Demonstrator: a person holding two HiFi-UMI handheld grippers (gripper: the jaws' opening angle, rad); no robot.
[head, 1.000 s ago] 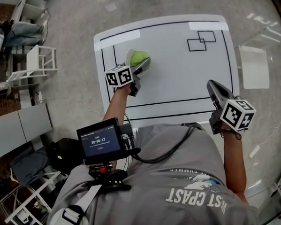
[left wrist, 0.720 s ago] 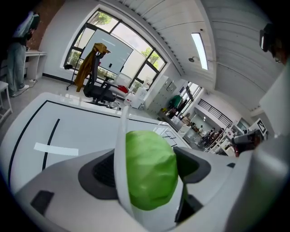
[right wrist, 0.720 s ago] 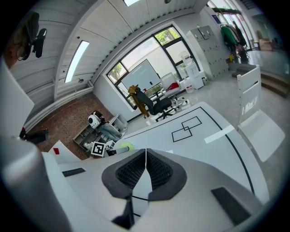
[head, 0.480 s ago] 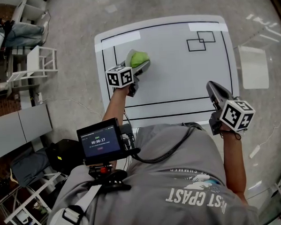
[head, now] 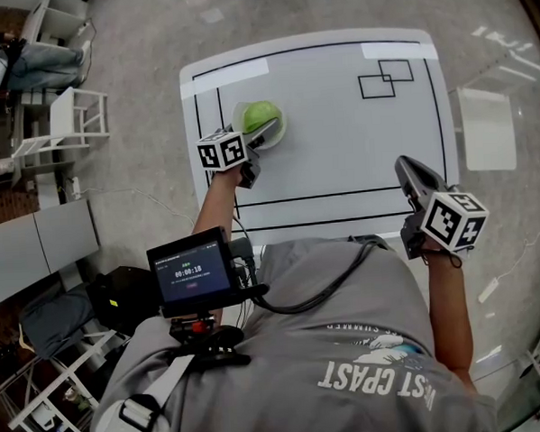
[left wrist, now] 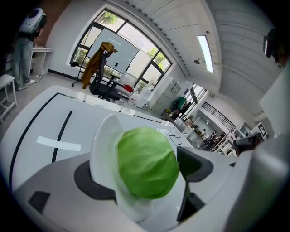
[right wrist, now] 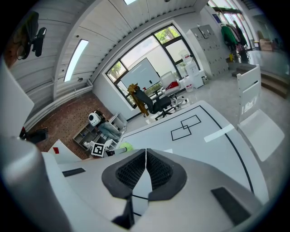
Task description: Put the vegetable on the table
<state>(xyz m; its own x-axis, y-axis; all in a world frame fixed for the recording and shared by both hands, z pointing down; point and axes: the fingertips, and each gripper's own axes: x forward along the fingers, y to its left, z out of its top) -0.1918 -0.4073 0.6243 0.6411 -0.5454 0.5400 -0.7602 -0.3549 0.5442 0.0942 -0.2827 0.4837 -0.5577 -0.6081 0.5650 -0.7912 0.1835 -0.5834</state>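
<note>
A green cabbage (head: 261,117) sits in a white bowl (head: 242,113) on the left part of the white table (head: 339,153). My left gripper (head: 264,132) reaches in from the near side, and its jaws are opening. In the left gripper view the cabbage (left wrist: 147,163) and the bowl (left wrist: 102,145) lie between the jaws; the bowl's rim hides part of the left pad, and the right pad (left wrist: 195,162) stands just clear of the cabbage. My right gripper (head: 405,166) hovers over the table's near right edge, shut with nothing in it (right wrist: 146,170).
Two overlapping black square outlines (head: 386,78) are marked at the table's far right, inside a black border line. A white stool (head: 77,117) and shelving stand on the floor to the left. A flat white board (head: 487,127) lies to the right of the table.
The bowl with the cabbage has gone from tilted to resting flat on the table. My left gripper has drawn back slightly toward the near side. The right gripper has stayed put.
</note>
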